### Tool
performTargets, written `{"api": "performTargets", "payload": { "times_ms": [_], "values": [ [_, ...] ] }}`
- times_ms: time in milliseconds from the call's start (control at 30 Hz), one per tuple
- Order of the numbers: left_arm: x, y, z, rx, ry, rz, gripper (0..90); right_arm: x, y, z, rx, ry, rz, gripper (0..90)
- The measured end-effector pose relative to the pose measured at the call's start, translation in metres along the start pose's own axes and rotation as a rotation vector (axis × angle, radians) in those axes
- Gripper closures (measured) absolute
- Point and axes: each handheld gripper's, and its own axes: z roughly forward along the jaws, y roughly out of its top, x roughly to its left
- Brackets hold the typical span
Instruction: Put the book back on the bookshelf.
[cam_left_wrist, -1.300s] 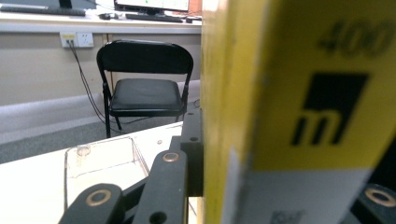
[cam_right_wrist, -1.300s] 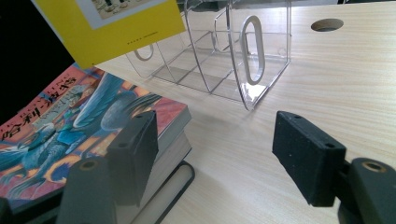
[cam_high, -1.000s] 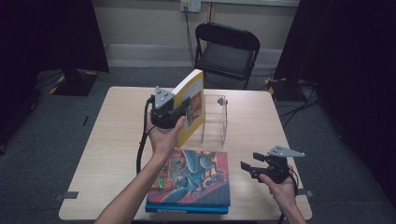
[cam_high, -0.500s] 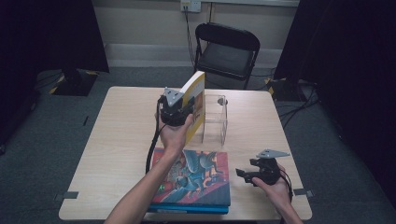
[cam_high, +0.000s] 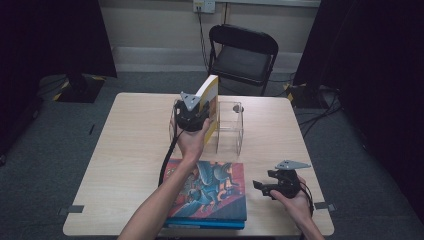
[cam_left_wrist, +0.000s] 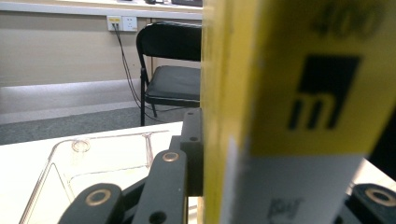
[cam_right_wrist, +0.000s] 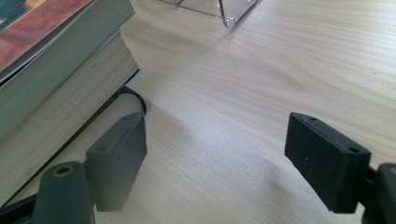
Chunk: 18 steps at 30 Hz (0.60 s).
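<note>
A yellow book (cam_high: 212, 102) stands upright in the air, clenched in the left tongs (cam_high: 192, 112), just beside a clear stand (cam_high: 231, 125) on the counter (cam_high: 130, 145). The right tongs (cam_high: 265, 187) gape with nothing between them, near a stack of books (cam_high: 210, 192).

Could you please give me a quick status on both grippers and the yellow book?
Left gripper shut on upright yellow paperback book, beside clear acrylic book stand. Right gripper open over bare wooden table. Stand slot unobstructed.

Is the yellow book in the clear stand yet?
Not yet: the left gripper holds the yellow book upright beside the clear stand.
</note>
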Motion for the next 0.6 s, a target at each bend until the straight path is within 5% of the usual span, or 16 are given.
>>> {"api": "performTargets", "payload": {
  "times_ms": [600],
  "values": [
    [0.013, -0.029, 0.008, 0.054, 0.01, 0.013, 75.3, 0.0, -0.001, 0.001, 0.006, 0.002, 0.003, 21.3]
  ]
}}
